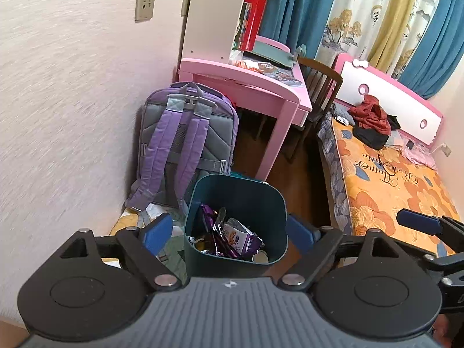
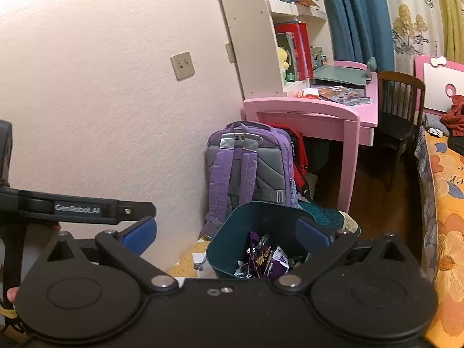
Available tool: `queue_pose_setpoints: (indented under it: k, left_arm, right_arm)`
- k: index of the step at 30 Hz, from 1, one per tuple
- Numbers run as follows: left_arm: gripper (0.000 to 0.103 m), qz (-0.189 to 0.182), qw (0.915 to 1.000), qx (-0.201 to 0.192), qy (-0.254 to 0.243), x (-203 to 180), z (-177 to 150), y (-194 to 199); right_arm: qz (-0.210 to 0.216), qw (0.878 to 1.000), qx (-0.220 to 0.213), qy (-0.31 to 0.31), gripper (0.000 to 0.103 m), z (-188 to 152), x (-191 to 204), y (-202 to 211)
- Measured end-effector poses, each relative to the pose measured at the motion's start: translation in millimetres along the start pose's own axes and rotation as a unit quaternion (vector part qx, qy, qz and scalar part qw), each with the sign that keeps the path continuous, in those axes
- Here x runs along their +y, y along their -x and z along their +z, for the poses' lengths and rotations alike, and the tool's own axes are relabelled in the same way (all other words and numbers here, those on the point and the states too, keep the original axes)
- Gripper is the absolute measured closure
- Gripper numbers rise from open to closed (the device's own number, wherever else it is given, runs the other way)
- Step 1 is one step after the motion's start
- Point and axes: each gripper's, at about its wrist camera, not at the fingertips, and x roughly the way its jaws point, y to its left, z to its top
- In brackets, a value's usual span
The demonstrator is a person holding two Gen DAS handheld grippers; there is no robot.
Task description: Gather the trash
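A dark teal trash bin (image 1: 261,191) stands on the floor by the wall, holding purple snack wrappers (image 1: 229,235) and other scraps. It also shows in the right wrist view (image 2: 232,232) with the wrappers (image 2: 262,256) inside. My left gripper (image 1: 229,233) is open and empty, held above the bin with its blue pads either side of the opening. My right gripper (image 2: 226,236) is open and empty, also just above and short of the bin. One right finger (image 1: 417,221) shows in the left wrist view.
A purple backpack (image 1: 179,142) leans on the wall behind the bin, with a red bag (image 2: 300,156) beside it. A pink desk (image 1: 246,87), a wooden chair (image 1: 319,92) and a bed with an orange floral cover (image 1: 400,191) surround a narrow strip of floor.
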Motion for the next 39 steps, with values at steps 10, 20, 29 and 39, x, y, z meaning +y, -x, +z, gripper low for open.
queue_pose_setpoints:
  k: [10,20,29,39]
  left_arm:
    - [0.000,0.003,0.9993,-0.016,-0.033,-9.1,-7.7,15.7]
    - [0.000,0.008,0.9978,-0.043,-0.050,-9.4,-9.1,30.6]
    - [0.000,0.015,0.9964,-0.048,-0.067,-14.0,-9.3,35.0]
    - [0.000,0.025,0.9964,-0.043,-0.068,-17.9,-14.7,37.2]
  right_arm:
    - [-0.008,1.000,-0.010,0.001,0.000,-10.5,10.5,7.8]
    - [-0.013,0.999,-0.029,0.008,0.000,-11.5,15.5,17.2]
    - [-0.017,0.999,-0.039,-0.021,0.000,-11.7,9.1,22.7]
    - [-0.016,0.999,-0.035,-0.026,0.000,-13.4,9.8,23.4]
